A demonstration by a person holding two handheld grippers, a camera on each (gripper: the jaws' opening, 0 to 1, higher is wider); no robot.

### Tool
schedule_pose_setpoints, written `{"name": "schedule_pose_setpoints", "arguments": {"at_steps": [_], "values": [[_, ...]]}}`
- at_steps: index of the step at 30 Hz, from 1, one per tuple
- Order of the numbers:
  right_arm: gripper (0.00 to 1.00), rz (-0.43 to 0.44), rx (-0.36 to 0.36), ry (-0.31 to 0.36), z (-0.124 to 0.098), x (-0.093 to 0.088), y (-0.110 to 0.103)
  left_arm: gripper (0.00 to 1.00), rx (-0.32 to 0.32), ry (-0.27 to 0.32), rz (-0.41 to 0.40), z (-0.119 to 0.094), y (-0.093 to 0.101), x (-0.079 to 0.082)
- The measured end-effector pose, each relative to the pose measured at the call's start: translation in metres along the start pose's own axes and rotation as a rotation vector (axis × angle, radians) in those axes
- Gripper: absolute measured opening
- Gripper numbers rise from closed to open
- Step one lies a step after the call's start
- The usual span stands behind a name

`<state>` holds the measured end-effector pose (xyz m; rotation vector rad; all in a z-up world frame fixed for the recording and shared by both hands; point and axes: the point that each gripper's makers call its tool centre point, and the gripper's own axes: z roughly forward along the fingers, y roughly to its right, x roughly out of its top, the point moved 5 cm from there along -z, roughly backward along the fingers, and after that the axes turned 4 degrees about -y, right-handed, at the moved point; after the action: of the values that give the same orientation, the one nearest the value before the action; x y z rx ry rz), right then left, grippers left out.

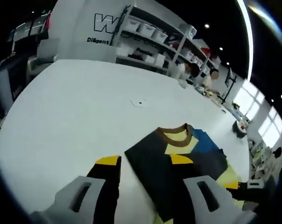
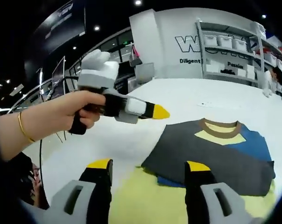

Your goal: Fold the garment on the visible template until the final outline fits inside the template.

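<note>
White table (image 1: pixel 75 112) carried folded dark grey, blue and yellow knit garment (image 2: pixel 215 149) with brown collar, toward near edge. Looked soft, light, floppy; best pinched at hem corners. Left gripper (image 1: pixel 145 161) and right gripper (image 2: pixel 149 164) jaws apart, empty.

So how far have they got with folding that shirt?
Partly done: the shirt lies on the white table with a dark part already folded across it. Right now neither the left gripper nor the right gripper holds cloth; both are open. The yellow lower part still lies spread out, so more folds remain.
</note>
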<state>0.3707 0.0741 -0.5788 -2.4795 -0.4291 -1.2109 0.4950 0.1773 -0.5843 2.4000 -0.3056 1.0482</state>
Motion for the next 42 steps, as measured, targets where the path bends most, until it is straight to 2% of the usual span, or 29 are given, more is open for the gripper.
{"name": "schedule_pose_setpoints", "arguments": {"at_steps": [3,9,11,16,23,24,28,29,36,42], "values": [[0.66,0.017,-0.017,-0.008,-0.014,-0.004,0.015,0.58,0.016,-0.017,0.035,-0.009,0.006,-0.009],[0.74,0.043,-0.043,-0.026,-0.033,-0.007,0.040,0.72,0.006,-0.026,0.054,-0.030,0.025,-0.022],[0.75,0.043,-0.057,-0.047,-0.039,-0.011,0.048,0.77,0.023,-0.057,0.066,-0.037,0.030,-0.028],[0.81,0.043,-0.057,-0.062,-0.055,-0.017,0.061,0.82,0.033,-0.068,0.094,-0.052,0.038,-0.034],[0.83,0.057,-0.023,-0.103,-0.075,-0.031,0.078,0.84,0.010,-0.088,0.083,-0.072,0.050,-0.058],[0.83,0.054,-0.019,-0.106,-0.077,-0.032,0.079,0.84,0.014,-0.108,0.085,-0.077,0.051,-0.065],[0.84,0.047,0.009,-0.127,-0.093,-0.039,0.086,0.84,0.012,-0.126,0.085,-0.089,0.058,-0.079],[0.85,0.046,0.016,-0.132,-0.097,-0.040,0.088,0.83,0.009,-0.135,0.081,-0.094,0.062,-0.087],[0.83,0.033,0.011,-0.147,-0.122,-0.050,0.103,0.80,-0.012,-0.210,0.068,-0.104,0.066,-0.124],[0.83,0.020,0.022,-0.166,-0.141,-0.059,0.107,0.80,-0.009,-0.240,0.066,-0.117,0.069,-0.143]]}}
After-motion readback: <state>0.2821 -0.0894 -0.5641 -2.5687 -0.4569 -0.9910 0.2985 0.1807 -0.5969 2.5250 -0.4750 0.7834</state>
